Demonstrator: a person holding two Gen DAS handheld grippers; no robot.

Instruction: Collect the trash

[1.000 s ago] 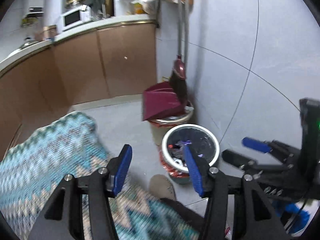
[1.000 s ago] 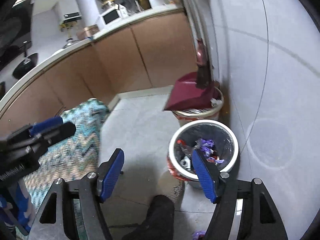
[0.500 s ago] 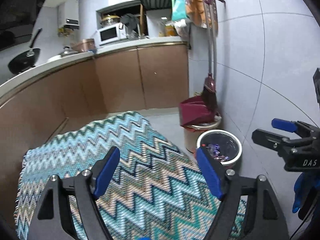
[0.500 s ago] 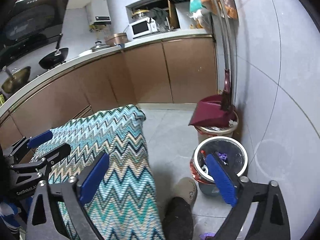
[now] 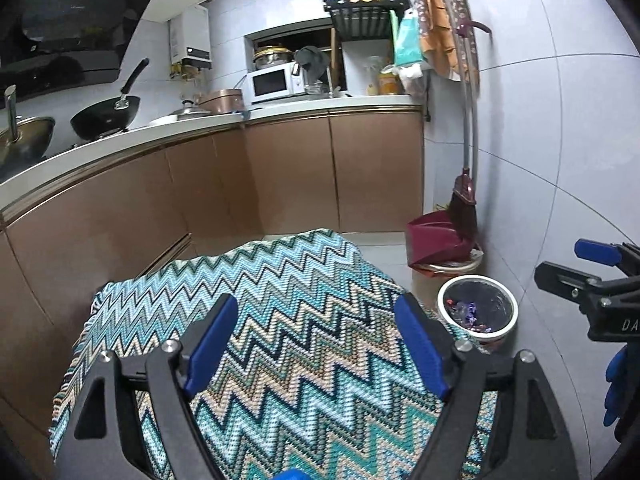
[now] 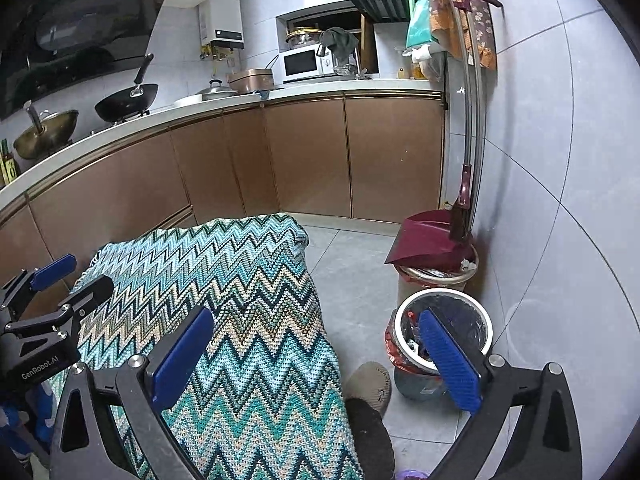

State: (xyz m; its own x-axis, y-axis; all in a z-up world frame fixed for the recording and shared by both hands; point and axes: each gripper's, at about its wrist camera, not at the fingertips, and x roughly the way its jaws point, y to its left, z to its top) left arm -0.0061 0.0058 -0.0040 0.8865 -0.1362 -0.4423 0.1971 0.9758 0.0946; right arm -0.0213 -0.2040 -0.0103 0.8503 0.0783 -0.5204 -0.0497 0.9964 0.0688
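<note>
L gripper (image 5: 316,344) & R gripper (image 6: 316,356) both had jaws wide apart, nothing between. Round white-rimmed trash bin w/ black liner (image 6: 444,330) sat on floor by wall, wrappers inside. Risk: zigzag teal knit cloth (image 5: 280,312) could snag on low sweeps

Grey tile floor (image 6: 352,280) w/ 2 bins (image 6: 442,322), slipper (image 6: 370,382).

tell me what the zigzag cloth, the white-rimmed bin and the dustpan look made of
Zigzag cloth: knitted or woven yarn, matte; the stitch texture shows in the chevron bands.
White-rimmed bin: probably plastic, with a smooth, slightly glossy rim; a dark liner bag sits inside.
Dustpan: looks like moulded maroon plastic, with a smooth, dull sheen and thin rigid edges.
</note>
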